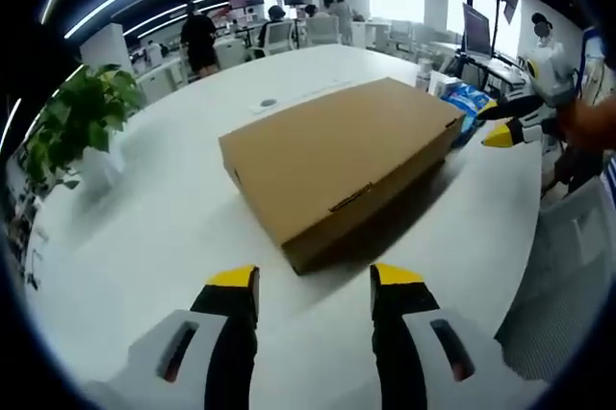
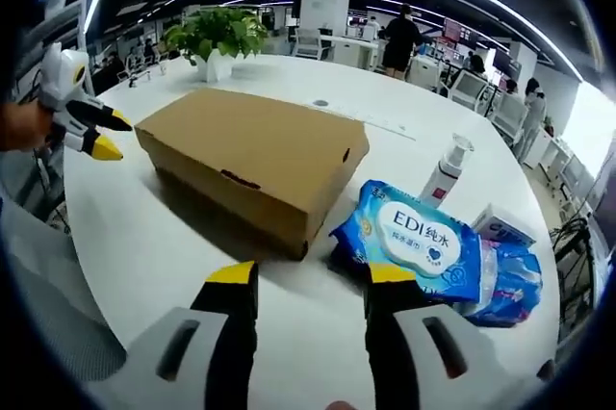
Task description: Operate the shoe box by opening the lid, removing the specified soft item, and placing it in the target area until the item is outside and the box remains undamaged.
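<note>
Your left gripper [image 1: 315, 287] hangs over the white worktop [image 1: 173, 227] with its fingers spread wide and nothing between them. The shoe box [image 1: 342, 155], plain brown cardboard with its lid shut, lies flat just ahead of those fingertips, one corner turned toward you. Past the box's far right end you can see your right gripper [image 1: 502, 122], its yellow tips apart, next to a blue pack [image 1: 469, 100].

Your right gripper [image 2: 311, 287] is also wide and holds nothing. From its view the shoe box [image 2: 260, 155] sits ahead and slightly left of the fingers, apart from them. A blue packet of wet wipes [image 2: 414, 242] lies ahead of the right finger, just beside the box's near corner, with a spray bottle [image 2: 447, 167] standing behind it. A potted plant [image 2: 217, 39] stands beyond the box, and your left gripper [image 2: 96, 131] shows at the far left, open.
</note>
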`<state>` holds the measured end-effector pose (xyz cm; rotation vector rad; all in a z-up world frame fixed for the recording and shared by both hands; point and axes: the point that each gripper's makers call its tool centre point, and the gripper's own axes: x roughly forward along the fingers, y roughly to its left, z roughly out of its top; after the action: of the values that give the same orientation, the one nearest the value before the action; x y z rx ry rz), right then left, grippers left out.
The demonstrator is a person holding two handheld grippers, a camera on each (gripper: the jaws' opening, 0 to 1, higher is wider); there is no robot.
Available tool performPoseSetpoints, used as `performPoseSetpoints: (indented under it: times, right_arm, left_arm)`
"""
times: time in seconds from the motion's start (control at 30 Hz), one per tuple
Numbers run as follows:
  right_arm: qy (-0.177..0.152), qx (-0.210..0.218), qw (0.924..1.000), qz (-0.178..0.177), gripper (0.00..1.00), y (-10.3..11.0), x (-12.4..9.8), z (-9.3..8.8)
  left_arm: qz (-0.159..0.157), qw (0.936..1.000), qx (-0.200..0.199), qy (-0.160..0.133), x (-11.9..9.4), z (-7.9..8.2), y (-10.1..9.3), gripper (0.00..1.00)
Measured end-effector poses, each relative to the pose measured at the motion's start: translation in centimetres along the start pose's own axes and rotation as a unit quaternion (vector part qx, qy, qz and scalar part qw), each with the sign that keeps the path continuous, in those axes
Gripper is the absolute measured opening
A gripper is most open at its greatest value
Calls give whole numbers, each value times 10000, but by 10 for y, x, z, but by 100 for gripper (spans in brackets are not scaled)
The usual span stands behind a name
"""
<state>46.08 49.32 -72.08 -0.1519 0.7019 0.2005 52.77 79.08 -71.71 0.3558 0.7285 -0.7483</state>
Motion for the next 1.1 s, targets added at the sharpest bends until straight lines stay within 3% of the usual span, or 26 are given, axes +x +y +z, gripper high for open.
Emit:
performPoseSetpoints:
  times: [0.3, 0.43, 0.77, 1.1]
  right_arm:
    - [-296, 424, 9977, -434, 74, -17, -34, -2]
    - [-336, 500, 9966, -565, 78, -20, -49, -6]
    - [-394, 978, 9916, -750, 96, -16, -89, -22]
    - [-347, 1097, 9900, -814, 96, -2, -122, -37]
  left_arm:
    - [-71, 9999, -88, 51, -7, -5, -11, 61]
    - [-59, 9999, -146, 33, -14, -4, -13, 69]
    - [-31, 9997, -136, -203, -40, 2, -22, 72]
    - [-145, 9988, -309, -364, -65, -9, -35, 85]
